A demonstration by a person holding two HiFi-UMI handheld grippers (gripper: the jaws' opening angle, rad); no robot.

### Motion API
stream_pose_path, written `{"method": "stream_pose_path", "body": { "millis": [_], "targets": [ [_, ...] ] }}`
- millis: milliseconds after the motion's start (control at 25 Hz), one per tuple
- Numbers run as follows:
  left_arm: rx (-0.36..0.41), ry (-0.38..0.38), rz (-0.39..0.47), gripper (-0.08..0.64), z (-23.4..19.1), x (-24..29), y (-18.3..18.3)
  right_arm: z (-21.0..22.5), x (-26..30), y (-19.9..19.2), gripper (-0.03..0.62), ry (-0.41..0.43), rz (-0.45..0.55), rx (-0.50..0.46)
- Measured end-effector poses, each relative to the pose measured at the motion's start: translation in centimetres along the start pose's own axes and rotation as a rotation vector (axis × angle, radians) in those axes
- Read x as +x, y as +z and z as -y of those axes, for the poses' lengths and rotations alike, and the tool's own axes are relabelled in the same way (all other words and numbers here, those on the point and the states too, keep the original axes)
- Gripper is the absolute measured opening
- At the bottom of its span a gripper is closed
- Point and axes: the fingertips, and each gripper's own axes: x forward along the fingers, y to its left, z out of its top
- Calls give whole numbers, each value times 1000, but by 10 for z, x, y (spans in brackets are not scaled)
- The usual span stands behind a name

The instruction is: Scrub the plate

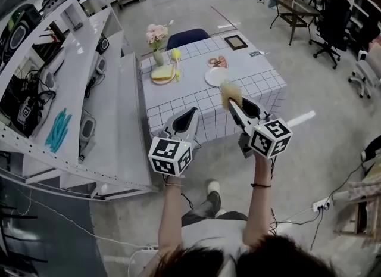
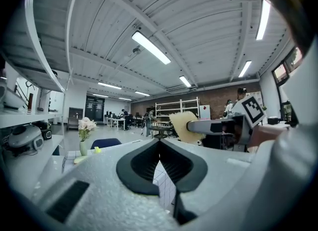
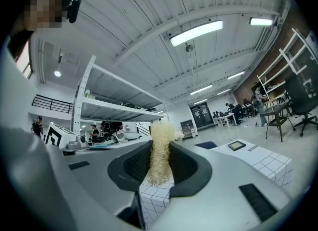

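On your far left runs a long white shelf (image 1: 113, 121) with gear lying on it. Next comes your left gripper (image 1: 191, 111), raised in front of the table (image 1: 262, 82). In the left gripper view (image 2: 159, 143) its jaws are pressed together at the tips with nothing between them.

Beyond it, the table has a checked cloth. At its left end stands a vase of flowers (image 1: 157, 36), and just in front of the vase lies a dish with something yellow (image 1: 163, 73) on it. A blue chair (image 1: 187, 36) sits behind the table.

The white plate (image 1: 215, 77) lies near the middle of the table, bare, with a smaller dish (image 1: 218, 62) just behind it and a dark frame (image 1: 236, 42) farther back.

Your right gripper (image 1: 232, 103) is held up over the near edge of the table, just in front of the plate and apart from it. It is pinching a pale, fibrous scrubber (image 1: 230, 92). In the right gripper view (image 3: 160, 150) the scrubber (image 3: 160, 153) stands upright, squeezed between the two dark pads and sticking out past the tips.
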Motion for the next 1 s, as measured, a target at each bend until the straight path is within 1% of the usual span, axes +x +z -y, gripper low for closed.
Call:
{"method": "stream_pose_path", "body": {
  "millis": [120,320,680,880,1000],
  "targets": [
    [-24,14,-19,11,-16,16,-8,13,19,-10,84,1,-18,25],
    [-68,12,-52,11,-33,46,-28,37,42,-30,84,-2,-61,53],
    [-118,-41,-82,11,-49,103,-45,77,71,-47,84,-33,-118,72],
    [-120,-75,-90,11,-58,131,-48,96,90,-50,84,-45,-133,74],
    [-123,-82,-91,11,-69,143,-49,107,101,-51,84,-58,-138,71]
  ]
}}
